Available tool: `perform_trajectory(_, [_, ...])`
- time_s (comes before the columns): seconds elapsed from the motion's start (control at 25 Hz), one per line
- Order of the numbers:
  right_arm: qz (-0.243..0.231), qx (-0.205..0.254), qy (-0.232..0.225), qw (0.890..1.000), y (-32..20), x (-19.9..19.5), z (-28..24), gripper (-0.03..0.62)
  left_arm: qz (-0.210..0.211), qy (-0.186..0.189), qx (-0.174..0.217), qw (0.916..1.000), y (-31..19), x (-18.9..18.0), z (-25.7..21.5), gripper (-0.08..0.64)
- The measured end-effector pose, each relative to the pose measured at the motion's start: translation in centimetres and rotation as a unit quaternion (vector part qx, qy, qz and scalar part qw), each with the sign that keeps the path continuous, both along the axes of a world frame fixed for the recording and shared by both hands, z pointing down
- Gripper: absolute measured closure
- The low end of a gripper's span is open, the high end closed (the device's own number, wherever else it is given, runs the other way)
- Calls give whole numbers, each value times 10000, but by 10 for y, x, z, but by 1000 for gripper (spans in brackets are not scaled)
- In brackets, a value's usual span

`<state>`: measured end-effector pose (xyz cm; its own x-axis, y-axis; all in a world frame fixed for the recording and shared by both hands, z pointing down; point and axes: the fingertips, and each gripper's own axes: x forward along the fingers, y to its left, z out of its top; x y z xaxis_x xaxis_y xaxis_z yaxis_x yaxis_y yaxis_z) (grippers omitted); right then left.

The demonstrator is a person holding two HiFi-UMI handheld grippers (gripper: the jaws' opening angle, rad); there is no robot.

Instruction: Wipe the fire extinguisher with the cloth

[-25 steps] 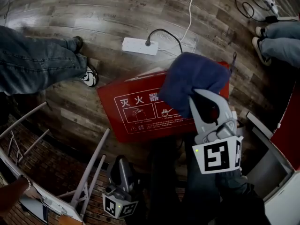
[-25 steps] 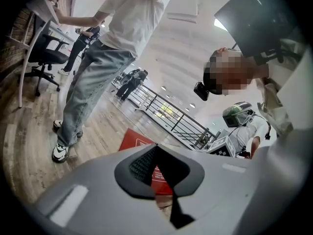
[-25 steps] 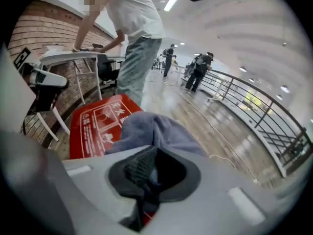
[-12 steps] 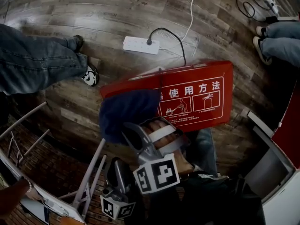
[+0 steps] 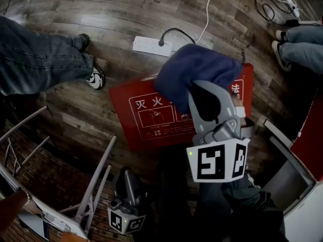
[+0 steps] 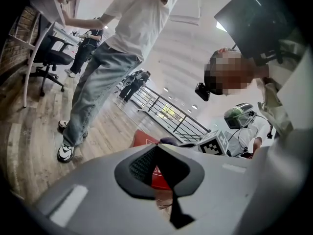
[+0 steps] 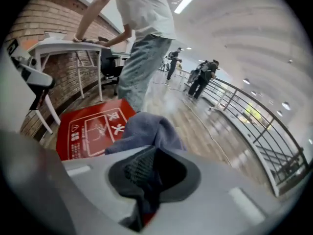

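Head view: the left gripper [image 5: 127, 175] hangs low, its jaws seemingly together and empty. The right gripper [image 5: 199, 92] pinches a bunched dark-blue cloth [image 5: 194, 67] over the red, white-lettered extinguisher box [image 5: 146, 120], which lies flat on the wood floor [image 5: 101, 14]. Beyond it is a power strip [image 5: 151, 46].

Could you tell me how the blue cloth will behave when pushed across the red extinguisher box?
Probably floppy: the blue cloth bunches over the red extinguisher box ahead of the right gripper. Likely light, since one pinch carries it.
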<state>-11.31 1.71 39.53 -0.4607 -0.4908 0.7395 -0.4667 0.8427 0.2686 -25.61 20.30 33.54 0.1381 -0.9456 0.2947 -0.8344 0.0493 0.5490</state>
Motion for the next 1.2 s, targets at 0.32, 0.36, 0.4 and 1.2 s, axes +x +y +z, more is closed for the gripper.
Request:
perform_trajectory(0.32, [-2135,-952,-412,9714,149,-89,13,574,26,-93,37,9999,-6,1,-1,561])
perform_trajectory(0.36, [-2163,-994,-417,9704,156,-81,13,574,28,-90,24,10000,-6,2,-1,561])
perform_trajectory(0.4, [-2088,-1044,-406,9715,158,-68,14,574,37,-78,18,10000,-6,3,0,561])
perform_trajectory(1.2, [-1558,-1201,-280,9801,163,0,17,574,97,-13,4,10000,-8,26,4,561])
